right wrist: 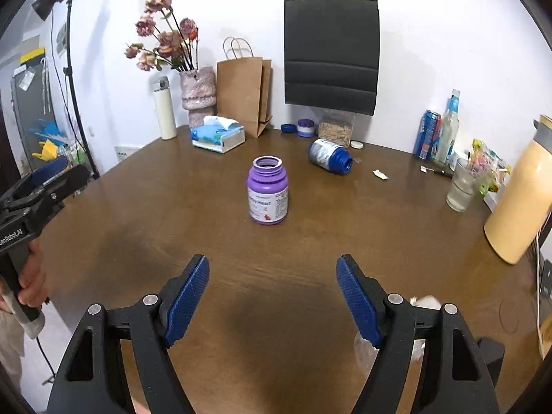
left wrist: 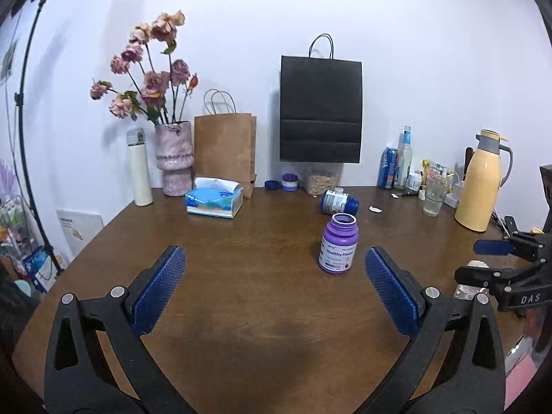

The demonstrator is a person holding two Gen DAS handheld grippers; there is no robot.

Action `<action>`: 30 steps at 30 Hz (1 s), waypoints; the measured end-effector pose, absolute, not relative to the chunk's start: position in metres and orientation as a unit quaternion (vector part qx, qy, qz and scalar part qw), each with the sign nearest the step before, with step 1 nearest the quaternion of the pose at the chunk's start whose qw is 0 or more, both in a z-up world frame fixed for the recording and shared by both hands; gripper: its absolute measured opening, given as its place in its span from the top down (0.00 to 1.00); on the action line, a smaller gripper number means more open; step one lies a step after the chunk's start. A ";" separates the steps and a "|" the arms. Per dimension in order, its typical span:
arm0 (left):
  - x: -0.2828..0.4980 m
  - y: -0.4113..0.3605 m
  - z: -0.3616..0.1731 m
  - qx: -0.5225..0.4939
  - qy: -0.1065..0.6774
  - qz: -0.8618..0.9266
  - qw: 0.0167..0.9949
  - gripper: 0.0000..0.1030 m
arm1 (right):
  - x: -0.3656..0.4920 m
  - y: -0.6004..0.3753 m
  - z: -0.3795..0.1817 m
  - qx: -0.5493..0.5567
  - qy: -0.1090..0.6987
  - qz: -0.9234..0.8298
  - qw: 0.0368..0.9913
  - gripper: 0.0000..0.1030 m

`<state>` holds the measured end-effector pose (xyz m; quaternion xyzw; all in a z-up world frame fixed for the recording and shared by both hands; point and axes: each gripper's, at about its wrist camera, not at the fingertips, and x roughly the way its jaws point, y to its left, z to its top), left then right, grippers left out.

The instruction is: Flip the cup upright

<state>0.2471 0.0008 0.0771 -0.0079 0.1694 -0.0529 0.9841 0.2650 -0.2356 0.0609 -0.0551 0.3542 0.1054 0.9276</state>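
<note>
A purple open-topped bottle (left wrist: 338, 243) stands upright on the brown table (left wrist: 241, 276); it also shows in the right wrist view (right wrist: 267, 190). A blue bottle (left wrist: 338, 202) lies on its side behind it, mouth open to the right, also in the right wrist view (right wrist: 330, 156). My left gripper (left wrist: 275, 264) is open and empty, just left of and nearer than the purple bottle. My right gripper (right wrist: 272, 272) is open and empty, well short of the purple bottle. The right gripper shows at the left wrist view's right edge (left wrist: 510, 262).
Along the back wall stand a white flask (left wrist: 139, 169), a vase of dried roses (left wrist: 174, 158), a tissue box (left wrist: 214, 198), brown (left wrist: 226, 148) and black (left wrist: 321, 110) paper bags, a drinking glass (left wrist: 433, 196) and a yellow jug (left wrist: 479, 183). Paper scrap (left wrist: 375, 209) lies near the blue bottle.
</note>
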 end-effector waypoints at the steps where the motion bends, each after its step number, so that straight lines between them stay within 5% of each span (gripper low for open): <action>1: 0.242 0.001 0.078 -0.009 0.168 -0.053 0.984 0.00 | 0.258 -0.235 0.063 -0.051 0.348 0.109 0.930 0.22; 15: 0.162 0.002 0.086 -0.008 0.121 -0.029 0.992 0.00 | 0.194 -0.230 0.080 -0.039 0.283 0.112 0.952 0.22; 30: 0.031 0.014 0.025 0.019 0.094 0.002 0.995 0.00 | 0.048 -0.194 0.035 -0.053 0.204 0.124 0.970 0.22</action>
